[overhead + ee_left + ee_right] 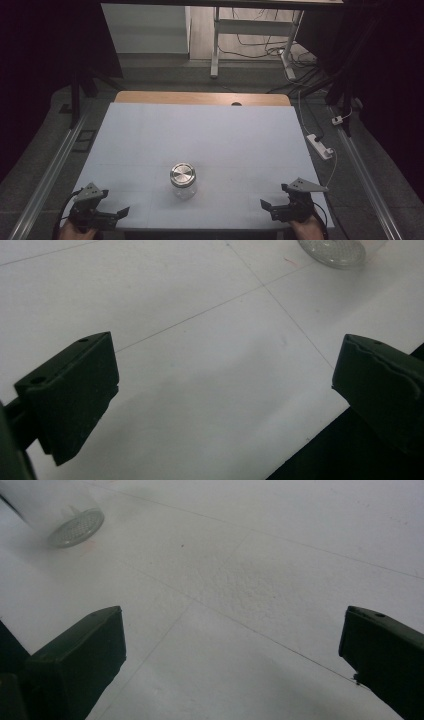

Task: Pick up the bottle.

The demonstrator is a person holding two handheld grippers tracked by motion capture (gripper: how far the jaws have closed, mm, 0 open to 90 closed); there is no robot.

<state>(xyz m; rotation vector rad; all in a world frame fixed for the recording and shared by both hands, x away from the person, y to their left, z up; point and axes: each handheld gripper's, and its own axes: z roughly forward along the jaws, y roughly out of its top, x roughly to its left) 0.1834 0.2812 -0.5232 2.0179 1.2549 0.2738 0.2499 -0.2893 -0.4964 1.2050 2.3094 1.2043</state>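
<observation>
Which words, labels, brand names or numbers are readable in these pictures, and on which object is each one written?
None can be read.
Glass jar: no label shows on the glass.
Its metal lid: plain, no print.
White table: thin lines, no writing.
Left gripper and right gripper: no markings legible.

High view: dim overall, corners and side edges nearly black; the white bench (200, 140) is the brightest area, evenly lit from above, soft and low in detail. The jar (183, 181) lid shows a mild sheen. Left gripper view and right gripper view: brighter, grainy, near jaws blurred; faint soft shadows on the bench surface.
</observation>
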